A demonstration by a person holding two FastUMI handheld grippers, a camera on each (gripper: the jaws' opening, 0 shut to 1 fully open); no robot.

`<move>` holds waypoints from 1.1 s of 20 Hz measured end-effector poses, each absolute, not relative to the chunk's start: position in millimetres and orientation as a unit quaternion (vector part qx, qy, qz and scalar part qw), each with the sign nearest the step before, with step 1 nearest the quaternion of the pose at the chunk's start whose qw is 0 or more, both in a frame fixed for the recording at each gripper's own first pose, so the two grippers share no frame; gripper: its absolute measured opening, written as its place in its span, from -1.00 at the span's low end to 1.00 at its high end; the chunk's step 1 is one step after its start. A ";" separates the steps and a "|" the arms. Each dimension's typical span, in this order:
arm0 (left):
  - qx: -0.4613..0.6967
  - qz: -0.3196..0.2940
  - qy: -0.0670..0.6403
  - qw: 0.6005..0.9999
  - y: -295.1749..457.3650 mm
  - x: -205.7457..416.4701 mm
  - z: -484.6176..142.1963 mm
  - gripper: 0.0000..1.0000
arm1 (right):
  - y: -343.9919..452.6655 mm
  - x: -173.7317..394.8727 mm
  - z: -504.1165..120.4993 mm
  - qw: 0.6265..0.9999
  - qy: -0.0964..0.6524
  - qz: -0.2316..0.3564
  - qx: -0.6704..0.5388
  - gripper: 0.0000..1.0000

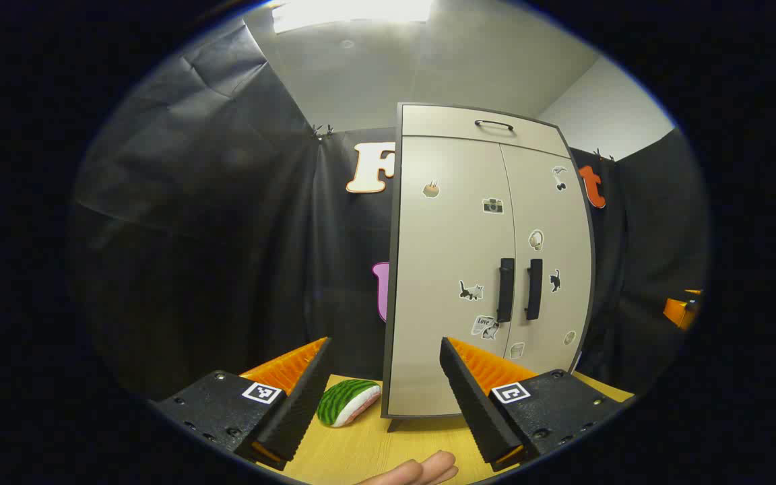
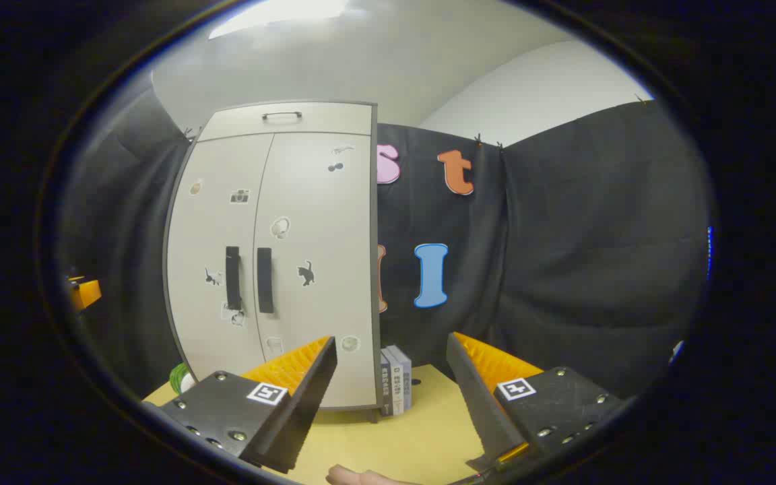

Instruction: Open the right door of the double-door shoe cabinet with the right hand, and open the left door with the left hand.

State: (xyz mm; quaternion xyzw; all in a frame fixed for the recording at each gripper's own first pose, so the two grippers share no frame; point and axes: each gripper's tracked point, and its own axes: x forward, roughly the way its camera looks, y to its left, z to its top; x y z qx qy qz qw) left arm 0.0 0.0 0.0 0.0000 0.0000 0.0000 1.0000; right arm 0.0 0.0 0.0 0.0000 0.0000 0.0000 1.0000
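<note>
A beige double-door shoe cabinet [image 1: 482, 263] with stickers stands on the yellow table [image 1: 374, 444], both doors shut. Two black vertical handles sit side by side at the middle seam: the left door handle [image 1: 506, 289] and the right door handle [image 1: 533, 289]. In the right gripper view the cabinet [image 2: 280, 263] stands to the left, with the right door handle [image 2: 264, 279] beside the left door handle [image 2: 232, 277]. My left gripper [image 1: 382, 377] is open, well short of the cabinet. My right gripper [image 2: 391, 377] is open too, pointing right of the cabinet.
A green striped watermelon-slice toy [image 1: 346, 401] lies on the table left of the cabinet. A few books [image 2: 396, 380] stand at the cabinet's right side. A drawer with a thin handle [image 1: 494, 124] tops the cabinet. Black cloth walls surround the booth. A fingertip [image 1: 422, 469] shows at the bottom edge.
</note>
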 end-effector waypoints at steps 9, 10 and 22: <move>0.002 -0.011 0.003 1.000 -8.5 6.1 -4.0 0.94 | 7.6 9.1 -7.0 0.999 -0.003 0.008 -0.033 0.95; 0.004 -0.010 0.003 1.000 -8.3 7.3 -6.3 0.94 | 9.3 11.5 -10.1 0.999 0.000 0.009 -0.034 0.95; 0.012 -0.030 0.022 0.999 -17.5 5.4 -39.9 0.92 | 57.7 87.4 -15.8 0.998 0.019 0.046 -0.031 0.87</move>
